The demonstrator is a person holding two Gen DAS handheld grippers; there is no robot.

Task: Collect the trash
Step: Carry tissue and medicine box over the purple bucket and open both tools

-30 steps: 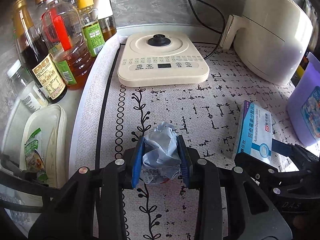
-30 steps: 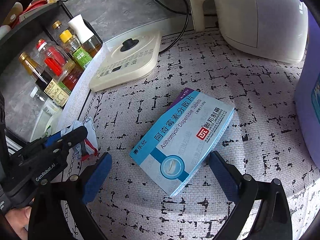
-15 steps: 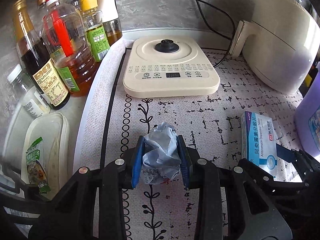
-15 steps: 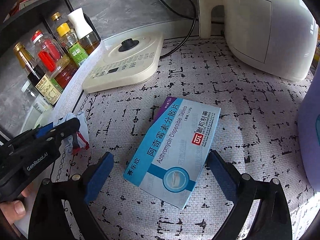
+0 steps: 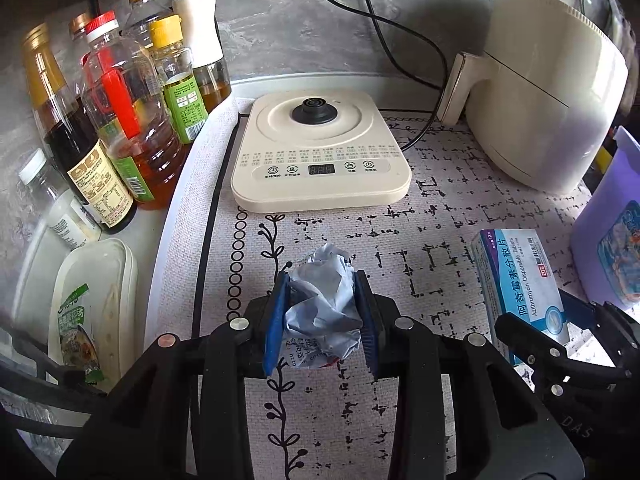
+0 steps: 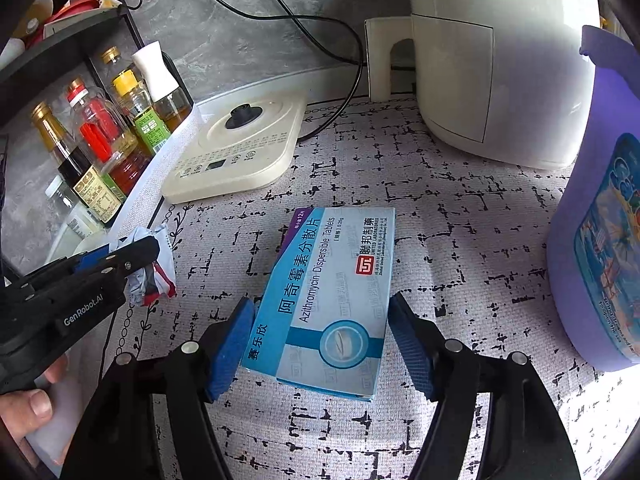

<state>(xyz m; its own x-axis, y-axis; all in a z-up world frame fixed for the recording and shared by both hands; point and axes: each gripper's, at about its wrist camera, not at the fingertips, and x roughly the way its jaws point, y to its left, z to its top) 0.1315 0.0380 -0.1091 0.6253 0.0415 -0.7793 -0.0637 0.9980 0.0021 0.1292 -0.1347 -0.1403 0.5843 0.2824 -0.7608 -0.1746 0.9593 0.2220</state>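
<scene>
Gripping, left tongs (image 5: 320, 316): blue pads pressed on both sides of a crumpled paper wad (image 5: 322, 308), held at the near middle of the patterned mat (image 5: 420, 248) on the table.
Closing, right tongs (image 6: 322, 344): jaws narrowing around the near end of the medicine box (image 6: 332, 292); the left pad looks to touch the box edge, while a thin gap shows beside the right pad.
Medicine box position: lies flat on the mat, long side running near to far, right of the wad and well apart from it.
Hand (image 6: 28, 404): a thumb and fingers wrapped under the left tongs' handle, seen only in the right wrist view, at its near left edge.
Wad detail: the right wrist view shows red and dark print on the wad's underside; the left wrist view shows mostly pale blue-grey paper with a little printed text.
Purple container (image 6: 596, 216): stands at the right, beside the box; the right wrist view shows its picture label.
Lidded plastic tub (image 5: 92, 304): near left, off the mat, seen plainly only in the left wrist view.
Cooker base (image 5: 320, 156): cream, mid-far on the mat.
Bottles (image 5: 120, 128): clustered far left.
Cream appliance (image 5: 544, 108): far right, cords behind.
Shelf (image 6: 64, 52): dark rack above the bottles, right wrist view only.
</scene>
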